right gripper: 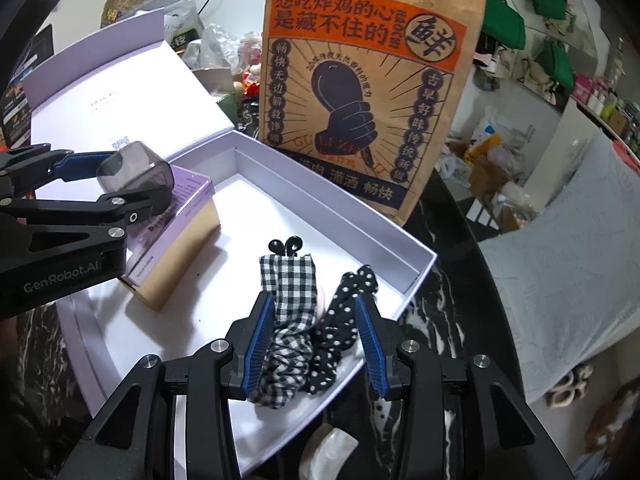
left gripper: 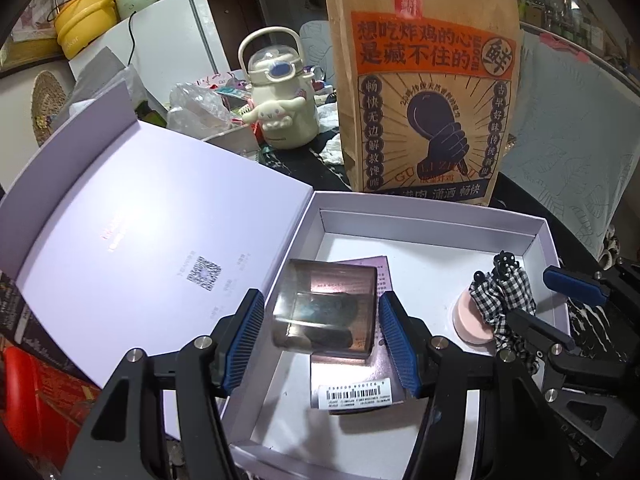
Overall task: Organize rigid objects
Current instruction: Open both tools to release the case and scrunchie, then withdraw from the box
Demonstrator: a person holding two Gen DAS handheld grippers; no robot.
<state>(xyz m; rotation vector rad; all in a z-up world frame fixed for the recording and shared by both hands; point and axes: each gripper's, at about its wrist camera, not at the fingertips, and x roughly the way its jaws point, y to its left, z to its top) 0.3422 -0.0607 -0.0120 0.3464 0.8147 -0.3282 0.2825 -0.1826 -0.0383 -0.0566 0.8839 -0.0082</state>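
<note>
Smoky clear case between the parted left hand-held gripper pads, over the white box.

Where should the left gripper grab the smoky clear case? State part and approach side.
Grip the smoky clear case by its two flat side walls, descending from the near side. Those walls parallel the pads of the left gripper straddling it, and it sits raised on the purple box.

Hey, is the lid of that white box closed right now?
No, the white box is open: its lid is folded back to the left, and the inside is in plain view.
</note>
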